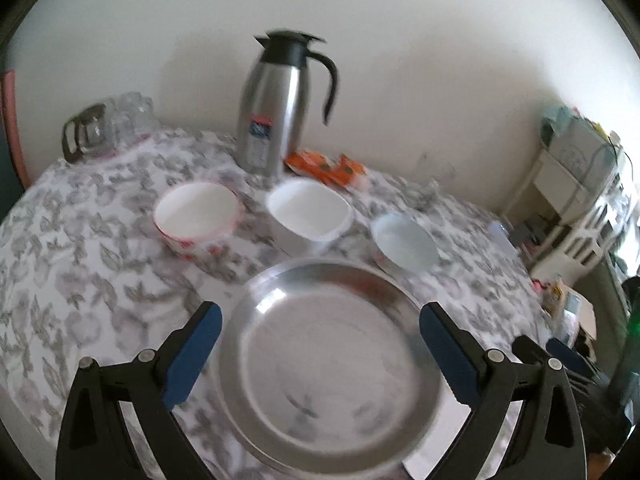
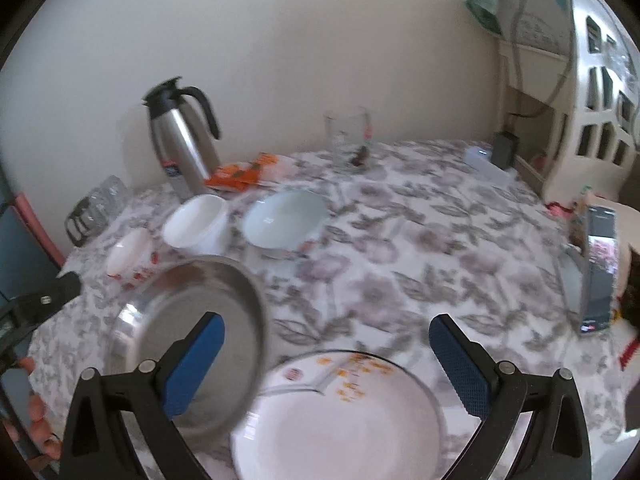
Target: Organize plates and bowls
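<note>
A: Where are the dishes?

B: The round shiny metal plate (image 1: 332, 364) lies flat on the flowery bench (image 1: 80, 272). The left tool (image 1: 320, 334) is spread wide above it, holding nothing.

A: And the right tool (image 2: 326, 338)?

B: Spread wide too, over the white plate with yellow flowers (image 2: 340, 420). 3 bowls sit in a row behind: a white bowl with red flowers (image 1: 198, 216), a plain white bowl (image 1: 310, 214) and a pale blue bowl (image 1: 404, 242).

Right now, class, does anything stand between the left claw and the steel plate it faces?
Nothing visible does. The left claw is open, and the steel plate lies directly ahead between its fingers. The three bowls sit beyond the plate, not in the path.
</note>
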